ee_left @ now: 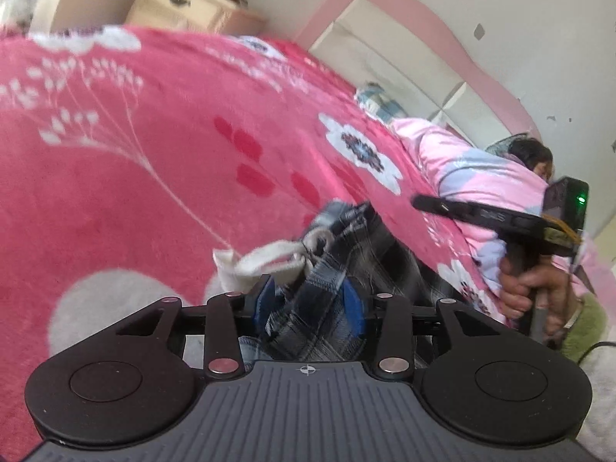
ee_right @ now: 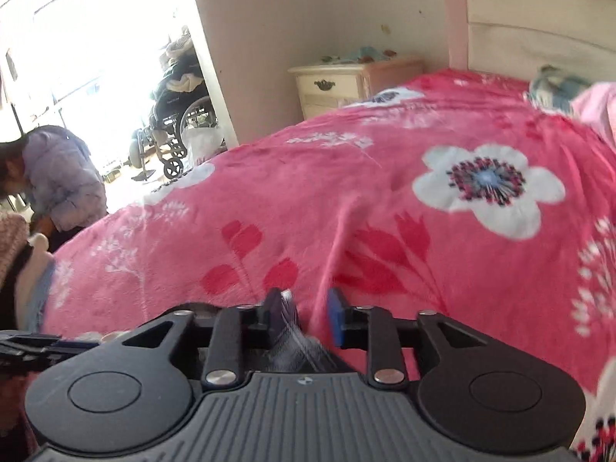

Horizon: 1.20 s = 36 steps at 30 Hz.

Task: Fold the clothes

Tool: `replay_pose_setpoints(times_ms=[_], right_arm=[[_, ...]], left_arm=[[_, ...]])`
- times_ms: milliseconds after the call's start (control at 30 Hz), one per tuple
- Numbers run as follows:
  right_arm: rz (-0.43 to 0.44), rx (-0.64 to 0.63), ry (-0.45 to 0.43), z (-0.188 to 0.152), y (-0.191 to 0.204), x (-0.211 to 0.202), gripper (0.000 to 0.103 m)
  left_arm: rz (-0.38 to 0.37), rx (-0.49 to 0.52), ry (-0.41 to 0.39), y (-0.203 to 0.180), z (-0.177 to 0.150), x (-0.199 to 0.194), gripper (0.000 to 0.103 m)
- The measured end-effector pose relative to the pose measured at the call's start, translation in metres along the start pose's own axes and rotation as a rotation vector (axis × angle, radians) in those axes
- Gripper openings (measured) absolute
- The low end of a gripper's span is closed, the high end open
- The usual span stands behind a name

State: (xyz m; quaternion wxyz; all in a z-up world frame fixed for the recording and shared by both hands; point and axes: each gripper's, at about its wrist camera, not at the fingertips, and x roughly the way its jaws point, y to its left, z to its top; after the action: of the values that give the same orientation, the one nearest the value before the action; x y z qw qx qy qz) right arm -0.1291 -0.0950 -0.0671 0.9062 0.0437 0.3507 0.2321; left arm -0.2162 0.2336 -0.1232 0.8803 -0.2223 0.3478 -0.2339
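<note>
A dark plaid garment [ee_left: 338, 269] with a white drawstring [ee_left: 269, 261] hangs bunched over the pink flowered blanket [ee_left: 154, 161]. My left gripper [ee_left: 310, 304] has its blue pads closed on a fold of this plaid cloth. The right gripper [ee_left: 427, 203] shows in the left wrist view as a black tool held in a hand at the right, its tips by the garment's far edge. In the right wrist view the right gripper [ee_right: 304, 310] has a strip of the plaid cloth [ee_right: 296, 342] between its pads, above the blanket [ee_right: 385, 200].
A pink-and-blue quilt [ee_left: 481, 177] and a person lying under it are at the bed's right side. A pink headboard [ee_left: 423, 27] and a cream nightstand [ee_right: 335, 84] stand beyond. A wheelchair [ee_right: 173, 115] and another person [ee_right: 57, 181] are by the doorway.
</note>
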Motion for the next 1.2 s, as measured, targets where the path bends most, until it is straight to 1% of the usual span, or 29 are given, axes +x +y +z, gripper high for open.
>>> replay_pose_setpoints(times_ms=[67,100,133,200,267,300,333,433,500,567,700,833,867,900,933,967,1000,1100,1133,1167,1200], right_arm=[[0.039,0.031,0.039,-0.001,-0.004,0.001,0.045],[0.063,0.05,0.063,-0.001,-0.006,0.004,0.049],[0.093,0.074,0.094,0.0,-0.009,0.008,0.052],[0.128,0.1,0.146,0.001,-0.014,0.018,0.052],[0.158,0.1,0.183,0.003,-0.016,0.027,0.052],[0.173,0.098,0.2,0.004,-0.017,0.031,0.052],[0.192,0.093,0.222,0.005,-0.018,0.037,0.052],[0.253,0.052,0.299,0.009,-0.016,0.053,0.052],[0.284,-0.001,0.337,0.011,-0.009,0.061,0.052],[0.307,-0.015,0.368,0.012,-0.007,0.07,0.052],[0.354,-0.039,0.43,0.013,-0.004,0.085,0.054],[0.4,0.004,0.474,0.008,-0.011,0.094,0.054],[0.399,-0.006,0.472,0.008,-0.009,0.094,0.052],[0.397,-0.015,0.47,0.007,-0.007,0.093,0.042],[0.386,-0.043,0.459,0.006,-0.003,0.091,0.034],[0.362,-0.096,0.435,0.005,0.006,0.085,0.013],[0.328,-0.164,0.401,0.004,0.016,0.077,0.008],[0.156,-0.474,0.216,-0.013,0.064,0.041,0.005],[0.08,-0.571,0.147,-0.021,0.078,0.032,0.005],[-0.016,-0.656,0.075,-0.032,0.09,0.028,0.005],[-0.096,-0.726,0.011,-0.042,0.1,0.026,0.005]], left_arm=[[0.026,0.012,-0.031,-0.002,0.001,-0.004,0.041],[0.036,0.023,-0.056,-0.004,0.002,-0.007,0.041],[0.042,0.036,-0.081,-0.006,0.003,-0.01,0.041],[0.006,0.078,-0.122,-0.015,0.006,-0.014,0.041],[-0.091,0.097,-0.118,-0.027,0.011,-0.012,0.041],[-0.13,0.095,-0.096,-0.032,0.013,-0.006,0.041],[-0.143,0.099,-0.063,-0.036,0.012,0.001,0.041],[-0.076,0.146,0.084,-0.042,0.002,0.034,0.039],[-0.039,0.2,0.102,-0.039,-0.008,0.041,0.035],[-0.045,0.217,0.1,-0.036,-0.008,0.04,0.035],[-0.063,0.162,0.109,-0.024,-0.006,0.041,0.034],[-0.064,0.168,0.112,-0.027,-0.007,0.042,0.034],[-0.062,0.173,0.113,-0.028,-0.008,0.042,0.034],[-0.061,0.176,0.113,-0.029,-0.009,0.042,0.034],[-0.062,0.176,0.113,-0.029,-0.009,0.041,0.034],[-0.063,0.176,0.113,-0.029,-0.01,0.04,0.034],[-0.063,0.176,0.113,-0.029,-0.01,0.04,0.034],[-0.063,0.179,0.111,-0.029,-0.011,0.039,0.034],[-0.064,0.178,0.11,-0.029,-0.011,0.039,0.034],[-0.064,0.177,0.11,-0.029,-0.012,0.04,0.034],[-0.065,0.175,0.109,-0.029,-0.012,0.04,0.034]])
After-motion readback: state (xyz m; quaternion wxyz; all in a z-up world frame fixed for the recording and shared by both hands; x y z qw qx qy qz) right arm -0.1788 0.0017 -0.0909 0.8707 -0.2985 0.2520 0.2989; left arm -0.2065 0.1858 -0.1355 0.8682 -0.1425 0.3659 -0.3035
